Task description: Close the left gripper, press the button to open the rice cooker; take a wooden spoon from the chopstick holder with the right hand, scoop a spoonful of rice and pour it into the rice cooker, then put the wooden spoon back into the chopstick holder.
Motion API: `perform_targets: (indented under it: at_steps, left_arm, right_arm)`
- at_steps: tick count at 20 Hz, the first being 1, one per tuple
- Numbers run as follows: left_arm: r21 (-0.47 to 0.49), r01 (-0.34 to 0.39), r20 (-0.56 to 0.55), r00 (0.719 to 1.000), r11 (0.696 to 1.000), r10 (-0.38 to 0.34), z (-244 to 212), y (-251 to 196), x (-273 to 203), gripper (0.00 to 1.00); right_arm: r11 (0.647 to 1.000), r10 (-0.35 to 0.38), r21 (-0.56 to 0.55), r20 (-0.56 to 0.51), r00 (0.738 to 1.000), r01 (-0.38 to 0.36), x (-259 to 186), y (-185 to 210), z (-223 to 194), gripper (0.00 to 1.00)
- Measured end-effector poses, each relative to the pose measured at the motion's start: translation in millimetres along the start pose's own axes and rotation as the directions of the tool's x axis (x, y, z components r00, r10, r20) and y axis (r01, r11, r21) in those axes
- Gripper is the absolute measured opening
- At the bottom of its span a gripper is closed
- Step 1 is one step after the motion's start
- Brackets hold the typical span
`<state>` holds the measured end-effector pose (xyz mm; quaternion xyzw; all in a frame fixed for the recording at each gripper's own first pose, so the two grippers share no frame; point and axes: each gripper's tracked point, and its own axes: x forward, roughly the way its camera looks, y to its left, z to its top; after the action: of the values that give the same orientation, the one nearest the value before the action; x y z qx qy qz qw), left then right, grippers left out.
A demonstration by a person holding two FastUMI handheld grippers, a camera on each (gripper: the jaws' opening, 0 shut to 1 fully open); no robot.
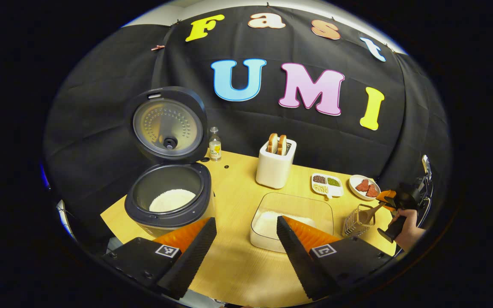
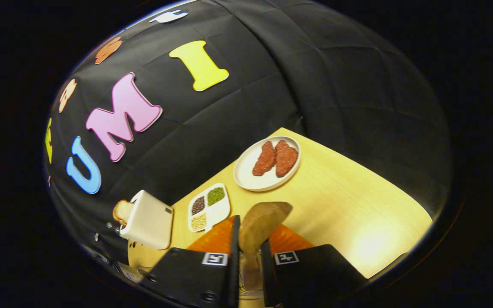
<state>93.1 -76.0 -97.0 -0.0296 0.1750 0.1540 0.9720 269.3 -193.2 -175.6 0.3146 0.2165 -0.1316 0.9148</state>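
The rice cooker (image 1: 167, 194) stands open at the counter's (image 1: 238, 265) left, rice inside. The left hand-held gripper (image 1: 246, 252) hangs released. At right, the right hand-held gripper (image 2: 248, 261) grasps the wooden spoon (image 2: 259, 226) over the chopstick holder (image 1: 357, 220). Best lowered straight, released once seated.

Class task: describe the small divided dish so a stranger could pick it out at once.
Start at the white toaster on the wooden table. Just to its right lies the divided dish, beside a round plate of red pieces. It alone has compartments of dark, green and pale grains.
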Motion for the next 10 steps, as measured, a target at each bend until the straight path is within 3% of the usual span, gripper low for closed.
perform_targets:
  at_steps: [1,2,7,10]
  left_arm:
    - [0.007,0.01,0.0,1.0,1.0,-0.01,-0.5,-2.6,-1.6,0.96]
    - [0.011,0.02,-0.001,1.0,1.0,-0.02,-1.6,-3.6,-2.8,0.96]
    - [-0.016,0.049,0.007,0.999,0.999,-0.049,-1.7,9.5,-7.8,0.96]
    - [-0.025,0.051,0.032,0.998,0.998,-0.05,4.2,30.5,-11.1,0.96]
  right_arm:
    - [1.0,0.012,0.003,-0.007,1.0,-0.012,-3.5,6.2,-3.2,0.24]
    - [1.0,0.018,-0.007,-0.001,1.0,-0.018,-6.9,9.9,-0.1,0.21]
    - [0.993,0.081,-0.092,0.11,0.991,-0.071,-39.9,38.0,28.6,0.18]
    - [0.991,0.077,-0.122,0.169,0.983,-0.057,-63.0,51.2,48.8,0.18]
